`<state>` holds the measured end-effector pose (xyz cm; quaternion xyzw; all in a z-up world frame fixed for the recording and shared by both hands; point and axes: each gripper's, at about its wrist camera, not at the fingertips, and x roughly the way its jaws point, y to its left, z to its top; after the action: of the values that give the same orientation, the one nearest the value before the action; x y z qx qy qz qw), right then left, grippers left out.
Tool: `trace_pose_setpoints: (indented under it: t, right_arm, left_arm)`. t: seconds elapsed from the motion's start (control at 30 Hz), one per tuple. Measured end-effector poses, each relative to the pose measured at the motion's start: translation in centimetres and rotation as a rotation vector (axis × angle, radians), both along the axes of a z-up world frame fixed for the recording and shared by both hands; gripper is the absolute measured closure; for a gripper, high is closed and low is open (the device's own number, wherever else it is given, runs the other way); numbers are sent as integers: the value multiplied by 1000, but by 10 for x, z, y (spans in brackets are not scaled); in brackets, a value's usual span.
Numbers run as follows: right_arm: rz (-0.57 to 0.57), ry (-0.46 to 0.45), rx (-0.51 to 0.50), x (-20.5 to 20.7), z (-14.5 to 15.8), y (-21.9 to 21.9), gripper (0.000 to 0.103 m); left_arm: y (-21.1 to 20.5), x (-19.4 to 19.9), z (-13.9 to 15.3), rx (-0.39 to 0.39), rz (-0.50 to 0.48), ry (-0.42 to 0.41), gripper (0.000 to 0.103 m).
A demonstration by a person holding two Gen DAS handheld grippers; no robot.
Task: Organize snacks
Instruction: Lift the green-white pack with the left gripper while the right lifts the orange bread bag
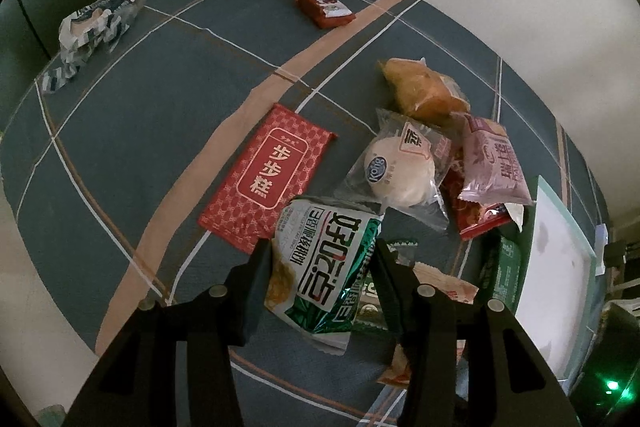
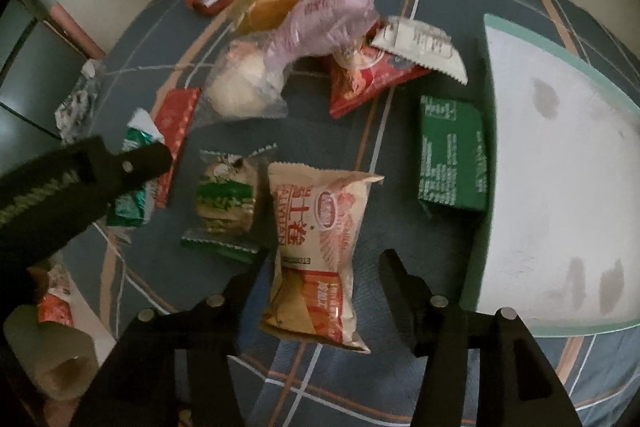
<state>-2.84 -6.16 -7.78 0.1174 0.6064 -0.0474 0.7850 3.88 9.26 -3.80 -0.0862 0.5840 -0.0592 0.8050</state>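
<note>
Snacks [image 1: 404,171] on tablecloth [image 1: 120,131] — tray [image 2: 560,167] right.

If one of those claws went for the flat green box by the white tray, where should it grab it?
Probably from straight above, with the fingers across its two long sides. The green box lies flat on the tablecloth, so only its edges offer a hold. Its far long side sits close beside the white tray, leaving little room for a finger; nudging it clear first may help.

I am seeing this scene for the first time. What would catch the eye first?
The green and white snack packet clamped in the left gripper near the lens. Behind it, a heap of wrapped snacks on the blue checked tablecloth, and a flat red packet lying left of that heap.
</note>
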Motion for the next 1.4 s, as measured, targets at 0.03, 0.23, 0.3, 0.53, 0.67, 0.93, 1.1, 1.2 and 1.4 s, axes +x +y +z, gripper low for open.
trace_pose_setpoints:
  t: [0.03, 0.23, 0.3, 0.53, 0.67, 0.93, 1.1, 1.2, 1.4]
  right_arm:
    - [2, 8, 7, 0, -2, 1, 45]
    - [18, 16, -4, 2, -17, 1, 44]
    - [38, 1, -38, 0, -17, 5, 44]
    - [60, -43, -63, -9, -19, 19, 37]
    - [85, -52, -82, -11, -22, 29, 32]
    - [98, -47, -84, -12, -20, 37, 33]
    - [110, -56, -99, -6, -14, 42, 56]
    - [106, -57, -91, -6, -10, 40, 63]
    - [107, -112, -74, -8, 10, 36, 65]
  left_arm:
    - [0, 0, 0, -2, -1, 1, 52]
    - [1, 4, -4, -11, 1, 9, 52]
    - [1, 4, -5, -13, 0, 10, 52]
    - [2, 6, -8, -18, 2, 14, 52]
    - [1, 6, -8, -19, -1, 12, 52]
    - [0, 5, -8, -15, 0, 10, 52]
    - [0, 4, -8, -12, 4, 11, 52]
    - [-1, 4, -7, -10, 7, 11, 52]
    - [1, 2, -4, -7, 22, 2, 52]
